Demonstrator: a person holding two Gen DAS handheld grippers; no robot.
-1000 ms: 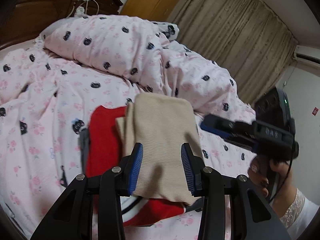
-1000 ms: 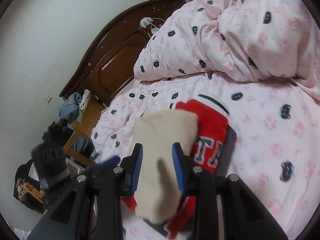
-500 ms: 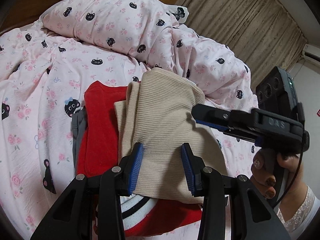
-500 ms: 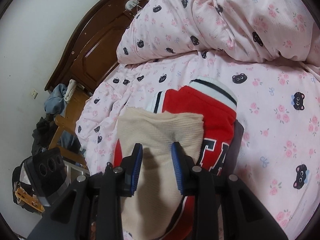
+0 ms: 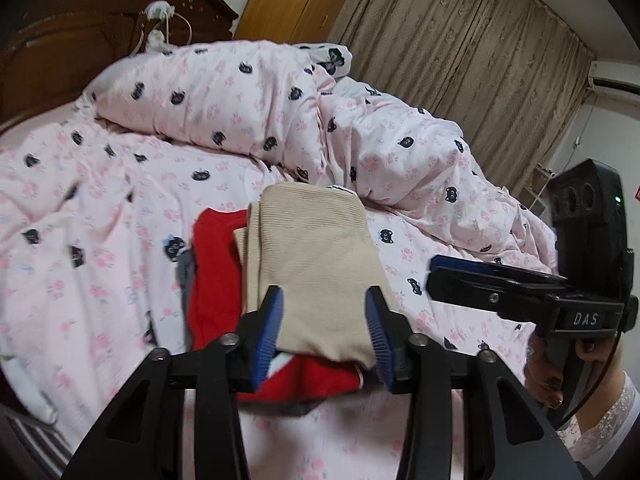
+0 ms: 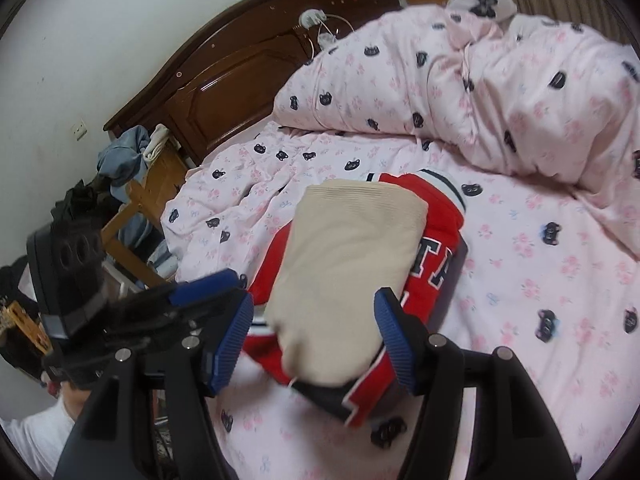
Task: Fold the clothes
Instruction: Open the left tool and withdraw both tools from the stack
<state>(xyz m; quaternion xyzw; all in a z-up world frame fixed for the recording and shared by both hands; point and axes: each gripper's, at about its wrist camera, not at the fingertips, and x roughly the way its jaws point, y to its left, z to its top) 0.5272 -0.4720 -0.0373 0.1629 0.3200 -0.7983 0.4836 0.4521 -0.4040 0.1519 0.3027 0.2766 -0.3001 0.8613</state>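
Pink cat-print bedding [image 5: 100, 240] covers the bed, and on it the folded beige garment [image 5: 316, 264] lies atop a red jersey [image 6: 440, 232]. Its long axis runs toward 12 o'clock from the left claw [image 5: 324, 320], whose jaws are opening astride its near end. The right claw [image 6: 316, 320] is likewise opening, its pads clear of the cloth. Both sit equally near.
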